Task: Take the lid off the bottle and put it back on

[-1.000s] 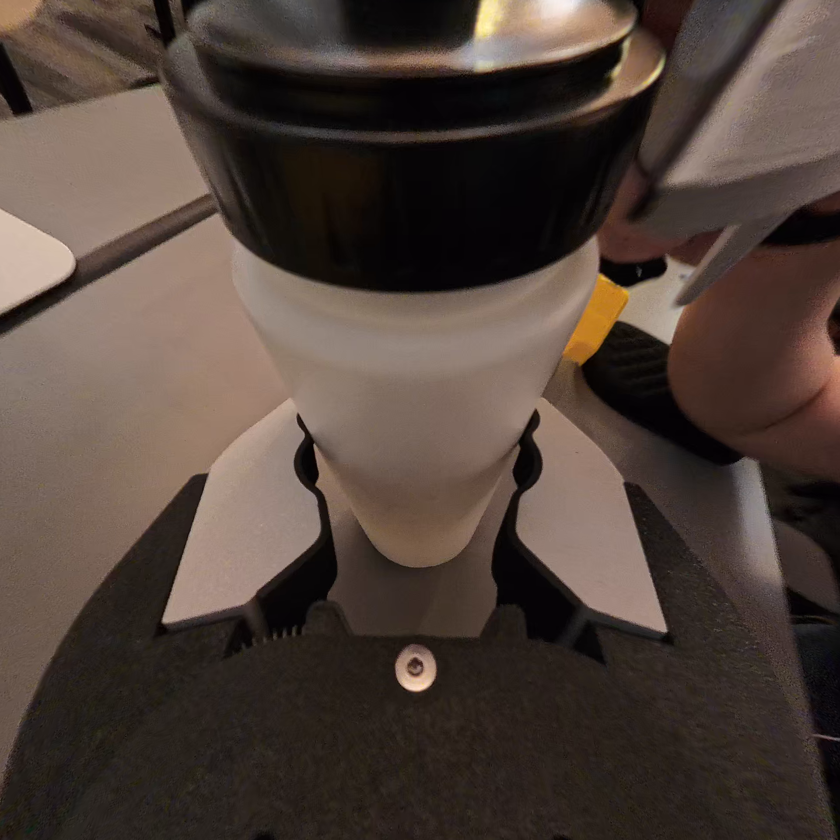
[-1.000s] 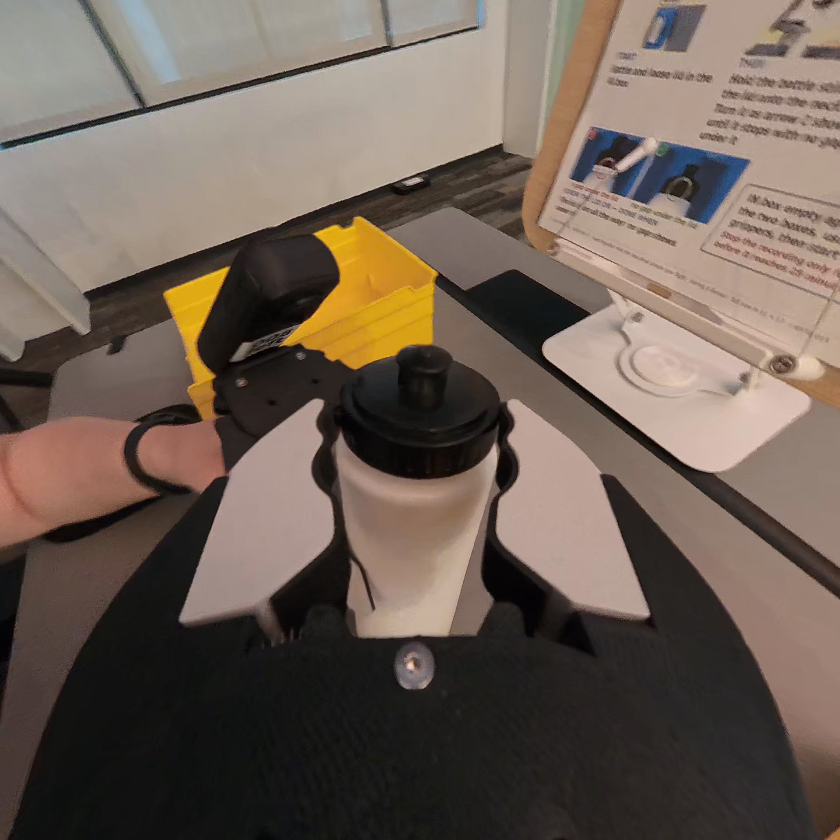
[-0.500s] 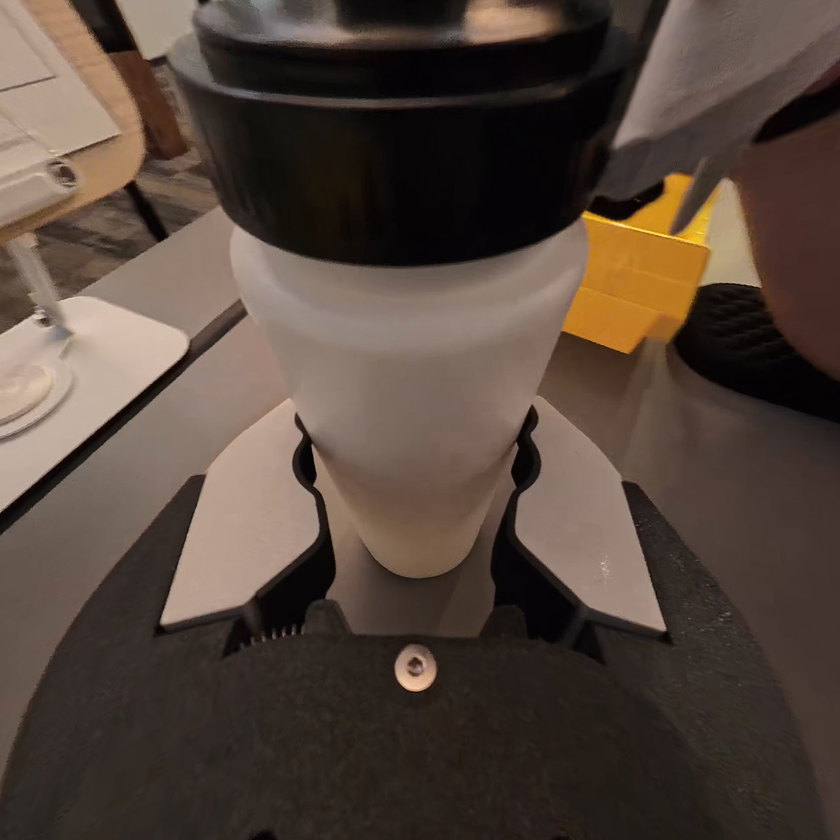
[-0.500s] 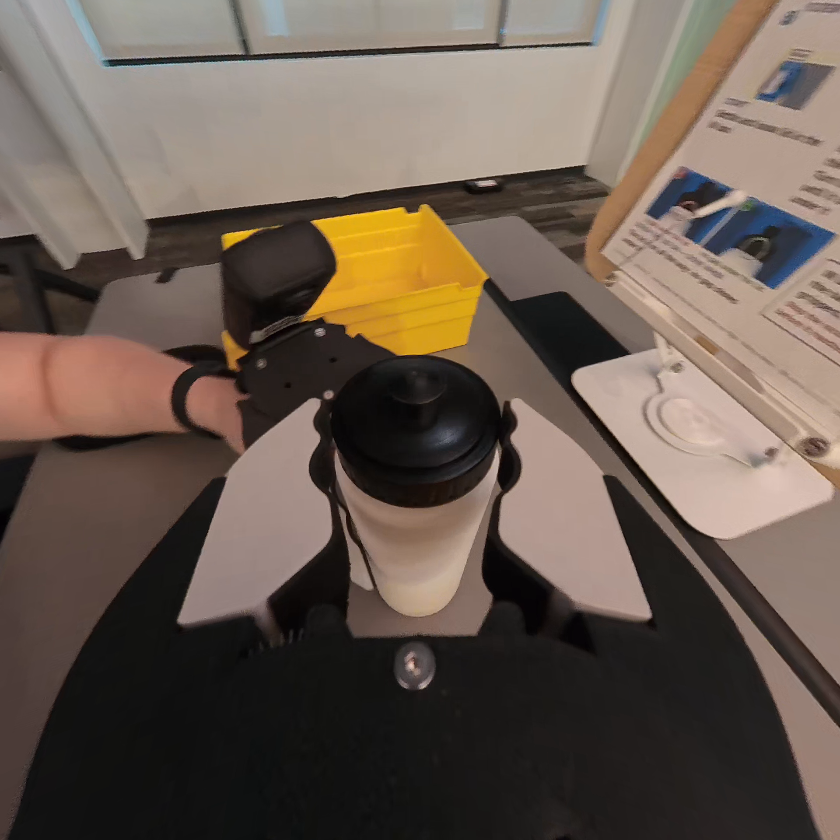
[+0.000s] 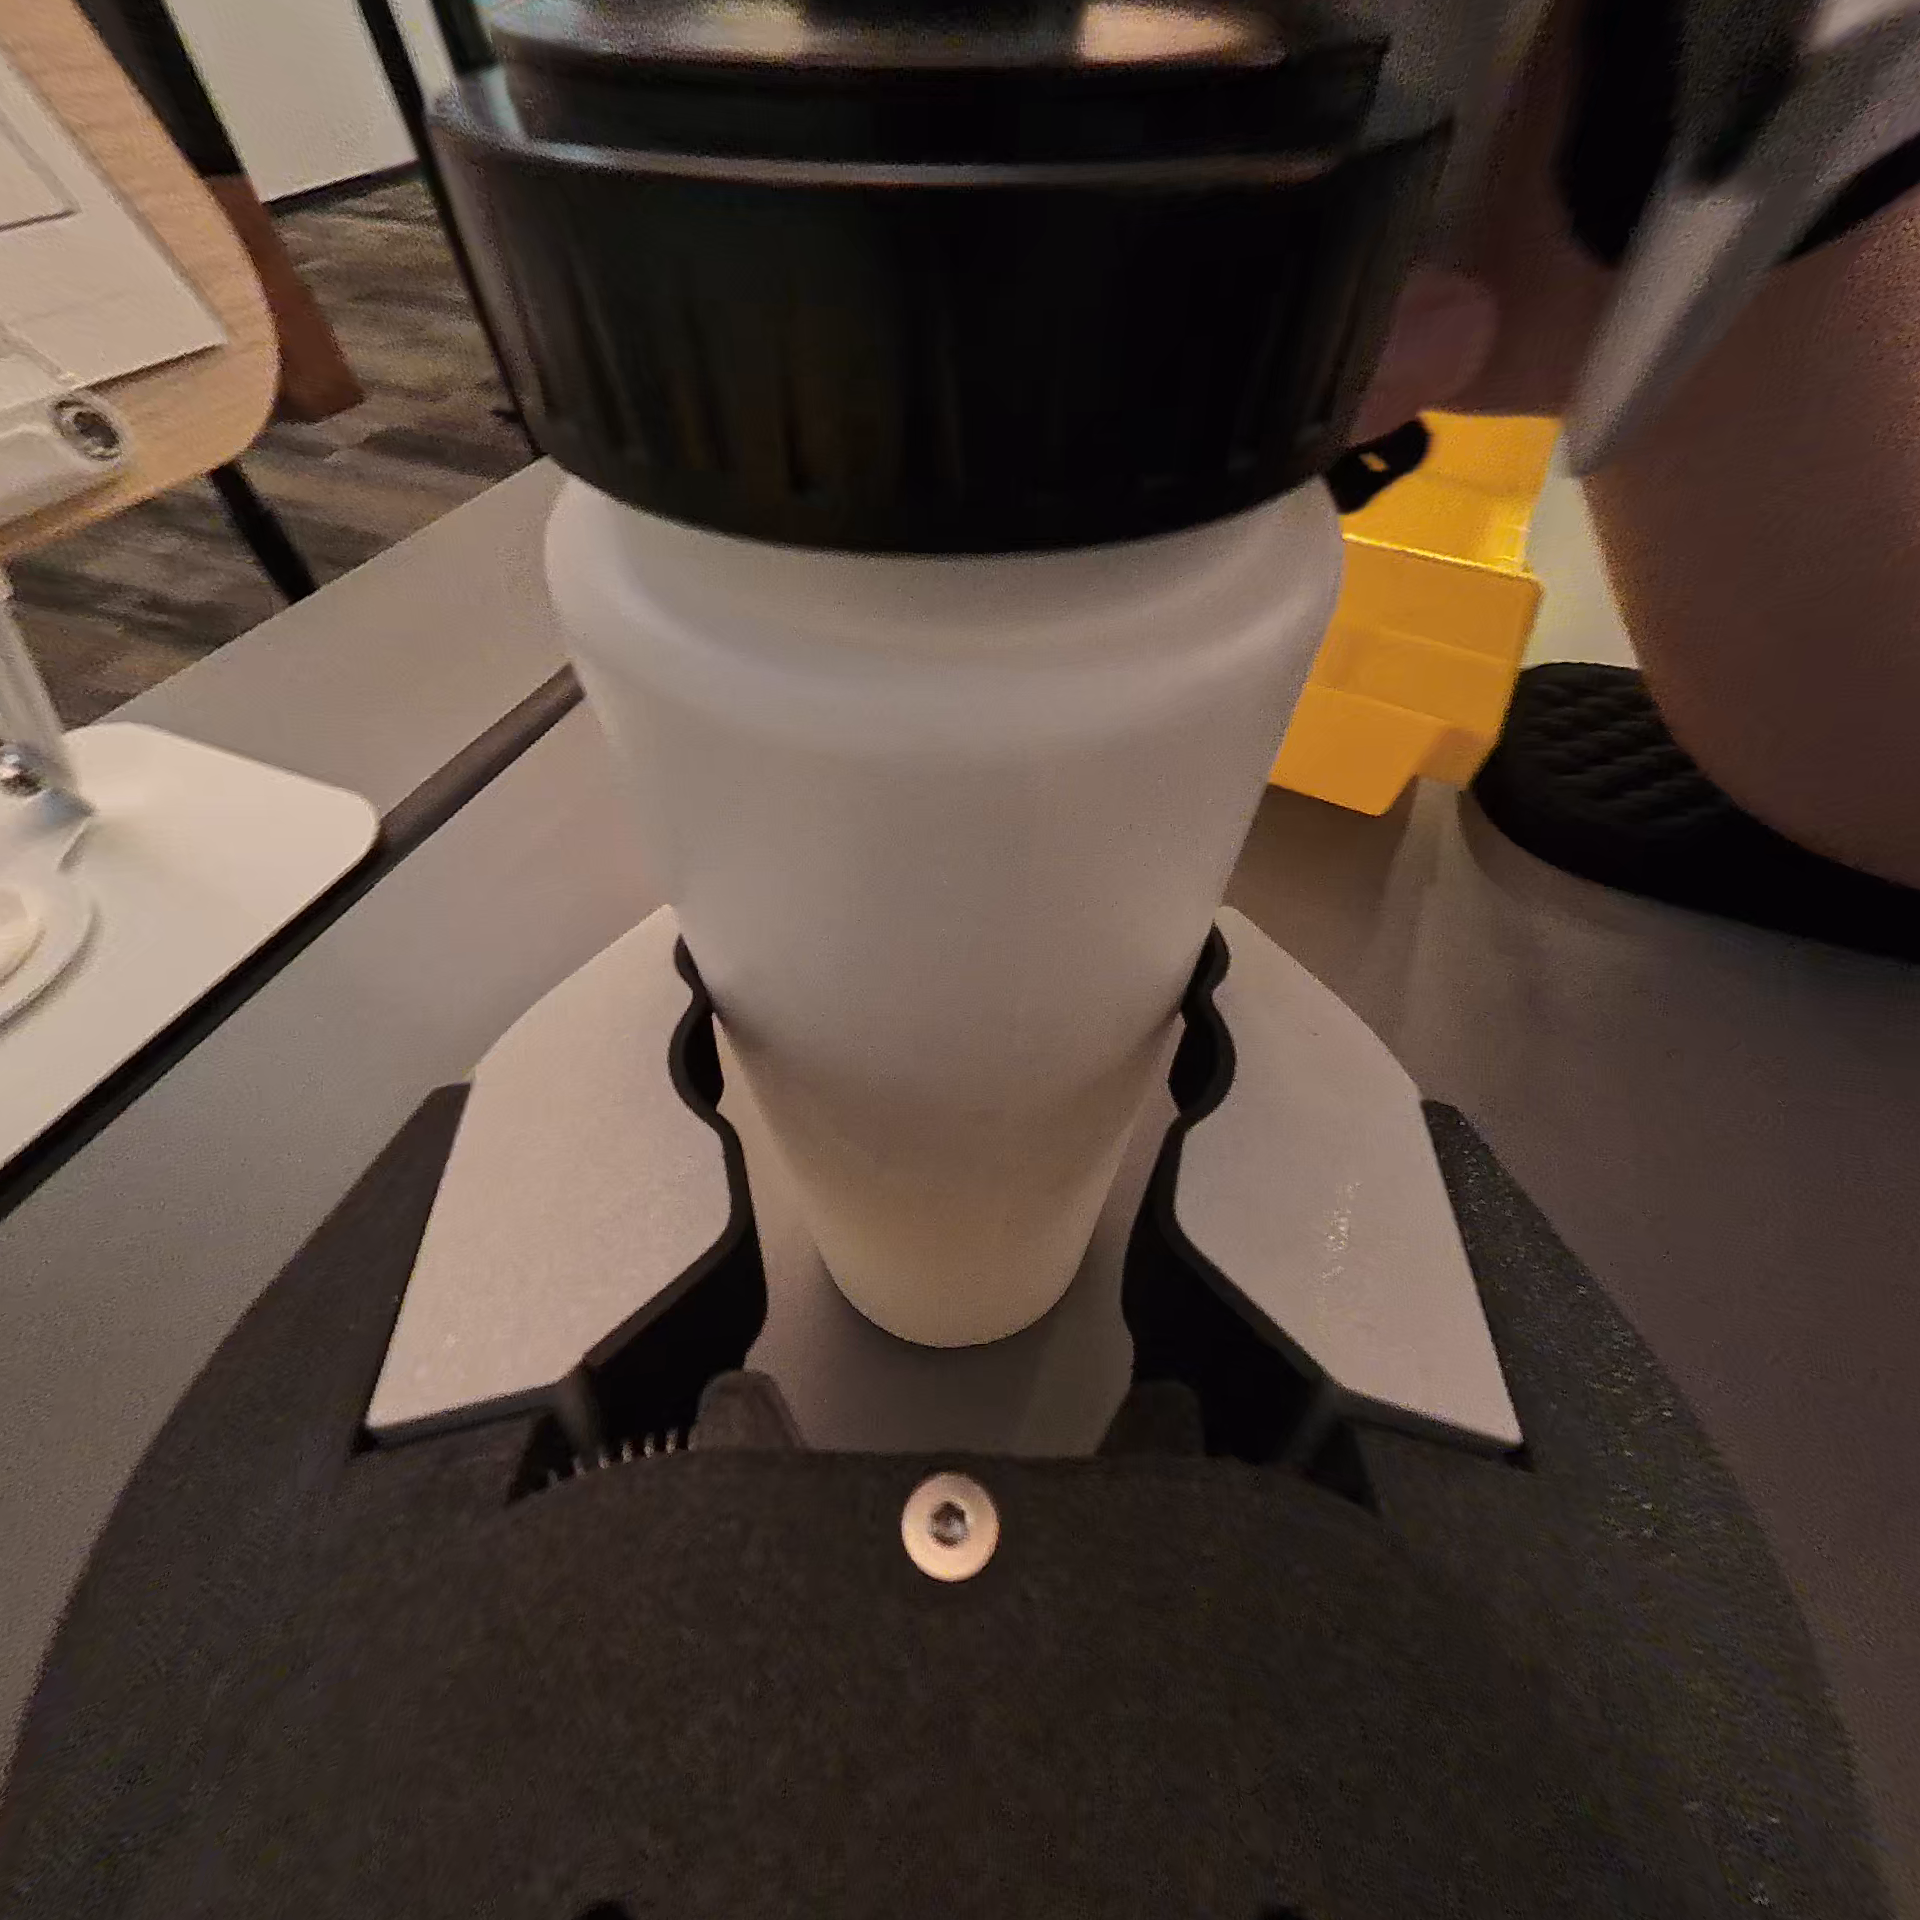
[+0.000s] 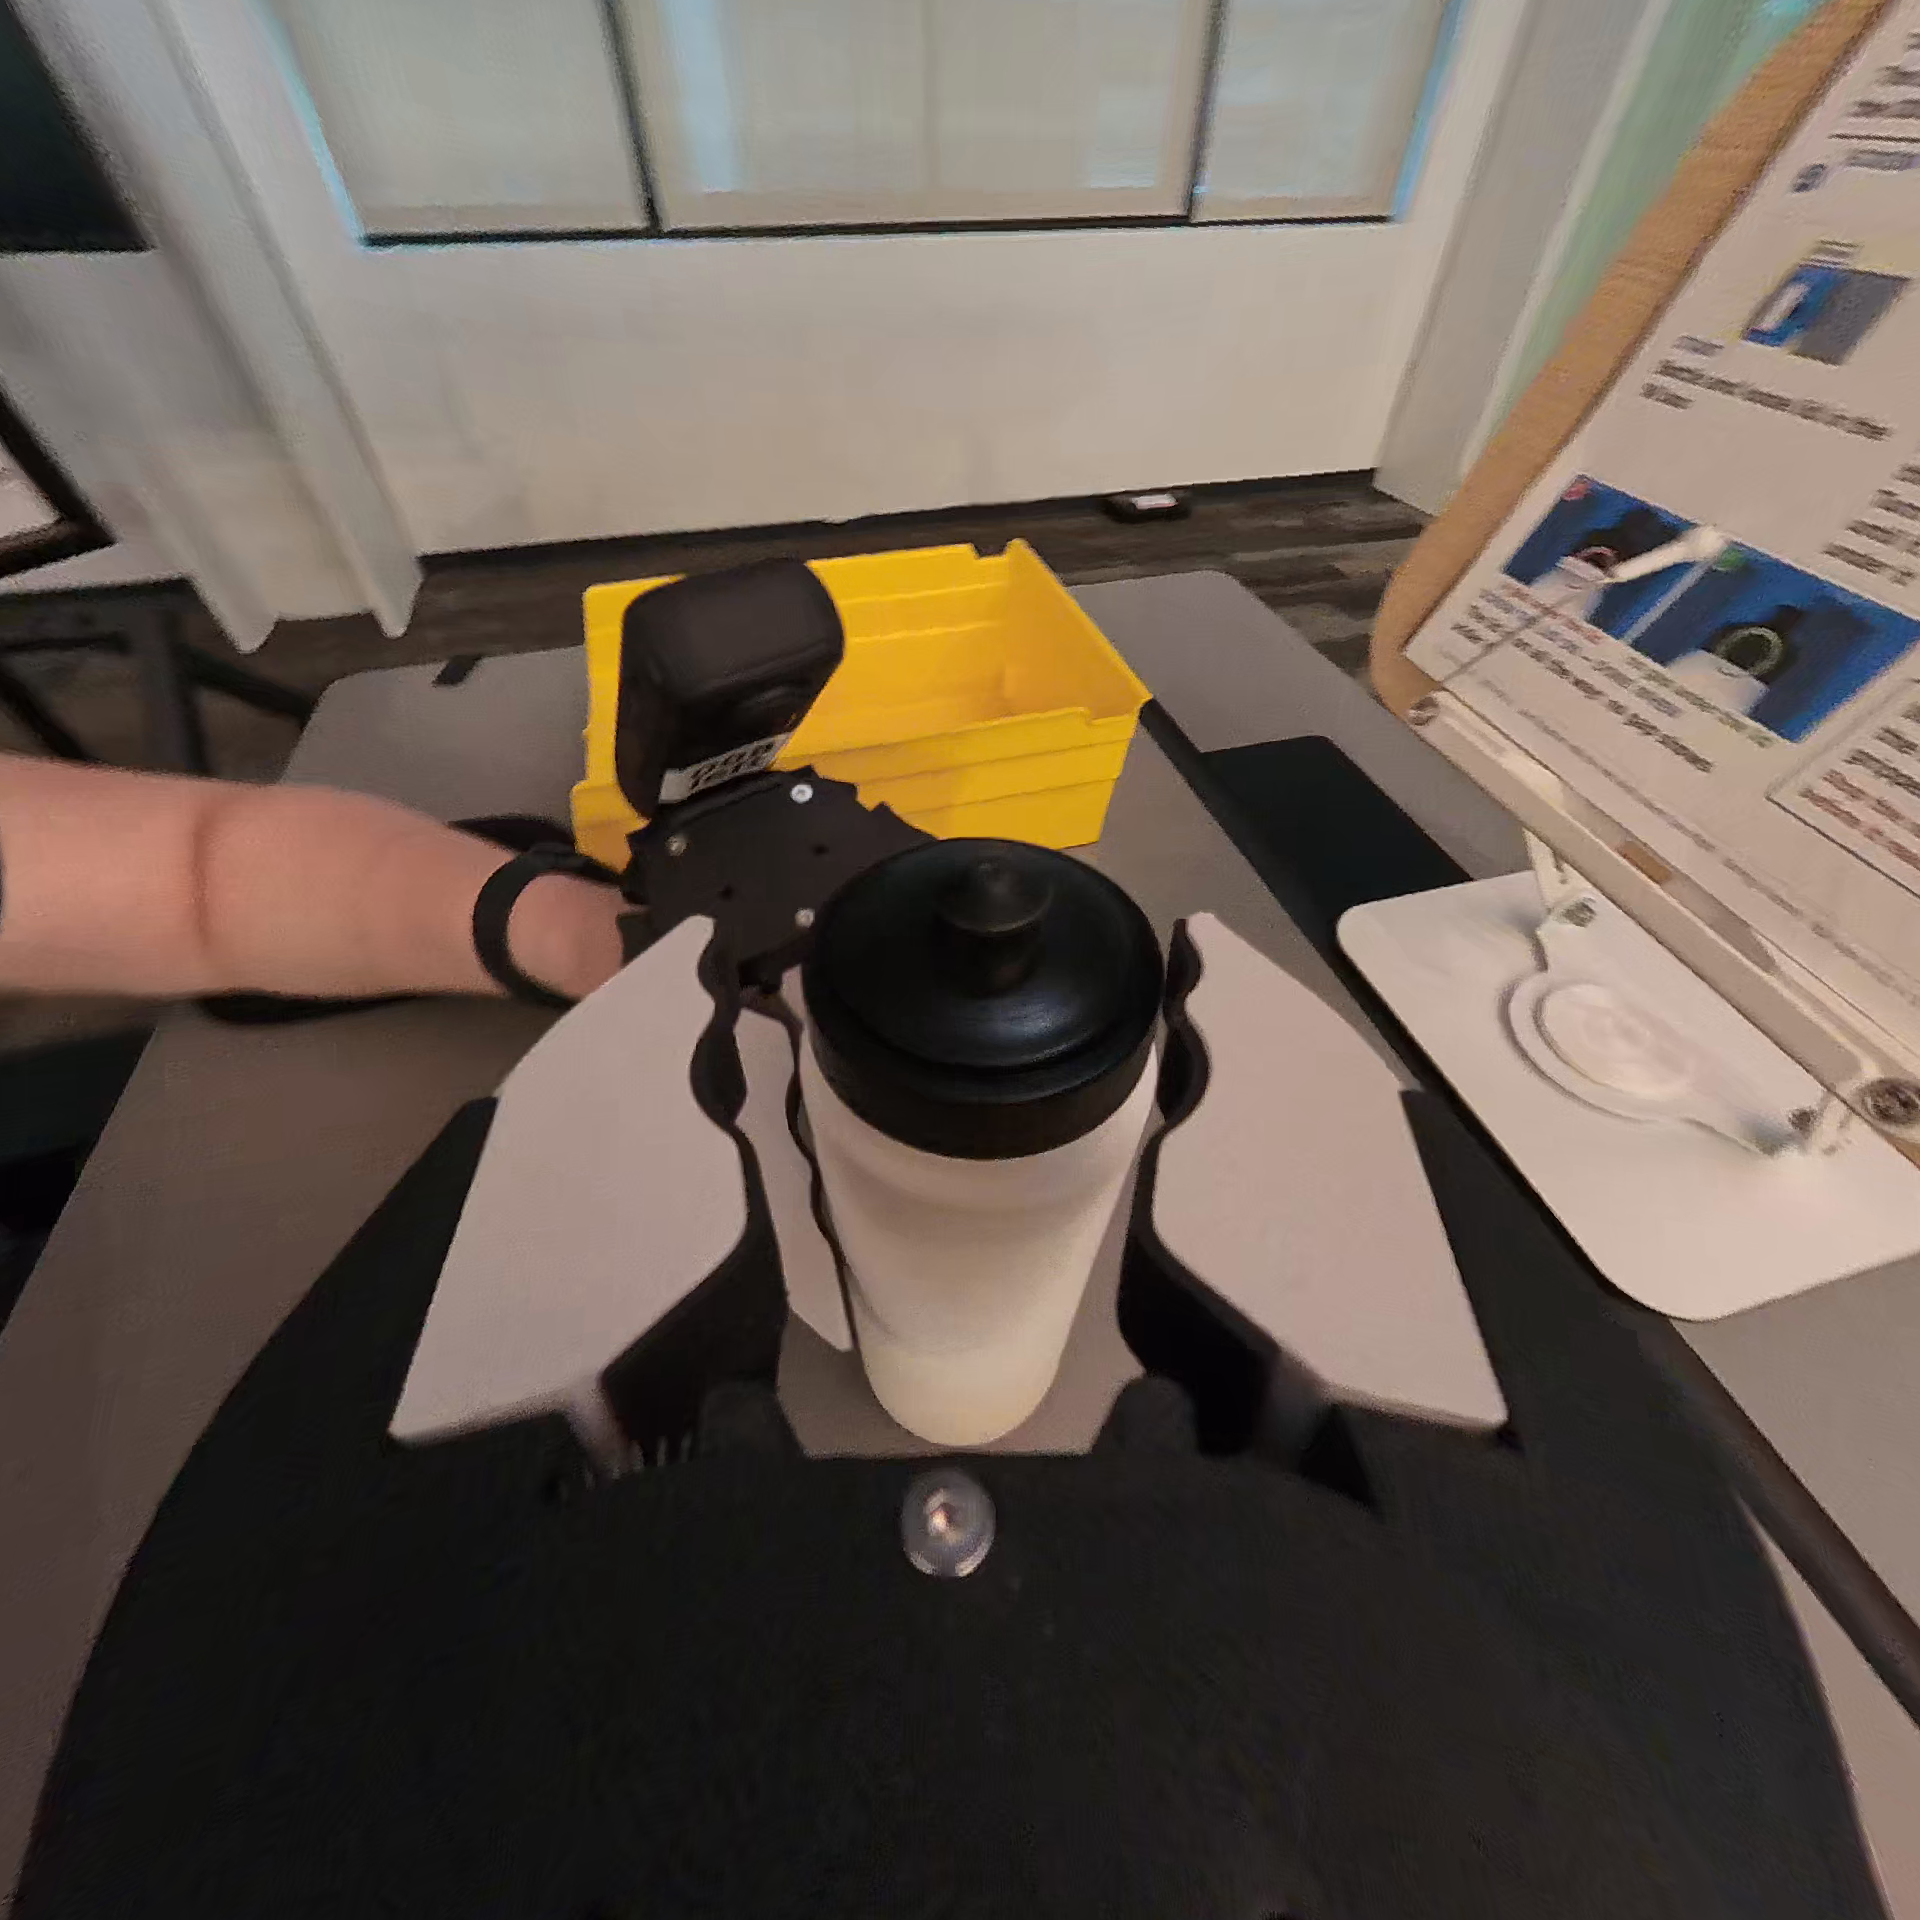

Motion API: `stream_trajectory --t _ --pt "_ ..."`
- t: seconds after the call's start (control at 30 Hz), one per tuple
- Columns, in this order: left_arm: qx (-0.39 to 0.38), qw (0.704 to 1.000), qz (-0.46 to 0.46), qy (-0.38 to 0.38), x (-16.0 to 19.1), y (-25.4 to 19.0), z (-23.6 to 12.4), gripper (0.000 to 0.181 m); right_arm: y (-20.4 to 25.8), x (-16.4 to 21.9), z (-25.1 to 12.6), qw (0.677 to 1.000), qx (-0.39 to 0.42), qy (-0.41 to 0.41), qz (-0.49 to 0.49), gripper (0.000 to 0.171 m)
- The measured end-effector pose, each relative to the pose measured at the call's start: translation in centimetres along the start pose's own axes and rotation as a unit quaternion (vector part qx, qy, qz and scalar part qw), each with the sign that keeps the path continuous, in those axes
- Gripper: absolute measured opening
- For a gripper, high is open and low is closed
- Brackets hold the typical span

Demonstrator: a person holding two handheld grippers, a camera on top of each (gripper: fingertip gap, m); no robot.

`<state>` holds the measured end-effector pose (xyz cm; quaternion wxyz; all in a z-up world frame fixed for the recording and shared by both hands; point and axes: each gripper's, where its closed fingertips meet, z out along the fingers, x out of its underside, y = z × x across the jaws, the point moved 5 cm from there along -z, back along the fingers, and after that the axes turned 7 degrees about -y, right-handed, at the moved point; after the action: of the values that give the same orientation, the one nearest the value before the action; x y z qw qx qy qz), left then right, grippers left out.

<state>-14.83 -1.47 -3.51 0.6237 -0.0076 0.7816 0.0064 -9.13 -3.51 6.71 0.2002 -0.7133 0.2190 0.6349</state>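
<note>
The white bottle [image 6: 961, 1226] stands mid-tabletop, well in from the edges, its black lid [image 6: 982, 1013] seated. My left gripper [image 5: 951, 1049] clamps the lower body; my right gripper [image 6: 961, 1039] straddles the lid from above, fingers spread with a gap on the left, so not yet gripping. I'd centre it, close squarely on the ribbed rim, then twist. Room is tight: yellow bin [image 6: 966, 707] behind toward the far edge, white stand base [image 6: 1621, 1174] at the right edge.

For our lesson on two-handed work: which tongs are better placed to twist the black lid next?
Right. The right tongs stand open astride the lid, so probably need only close and turn. The left tongs are shut low on the bottle, steadying it.
</note>
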Motion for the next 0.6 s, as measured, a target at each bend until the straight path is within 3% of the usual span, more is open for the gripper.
stream_trajectory --t 0.17,0.43,0.53,0.6 --pt "0.008 1.000 -0.007 0.001 -0.1 -0.4 0.2 0.087 -0.1 0.9 0.4 0.999 0.002 0.031 -0.027 0.075" --pt "-0.060 0.997 -0.055 0.001 -0.2 0.7 -0.1 0.087 -0.1 0.9 2.5 0.973 0.228 -0.039 -0.005 0.075" --pt "-0.051 0.997 -0.057 0.003 -0.2 0.8 -0.2 0.087 -0.2 0.9 2.4 0.980 0.198 -0.008 -0.016 0.075" --pt "-0.043 0.997 -0.056 0.003 -0.2 0.8 -0.2 0.087 -0.1 0.6 2.0 0.992 0.126 0.006 0.004 0.084"
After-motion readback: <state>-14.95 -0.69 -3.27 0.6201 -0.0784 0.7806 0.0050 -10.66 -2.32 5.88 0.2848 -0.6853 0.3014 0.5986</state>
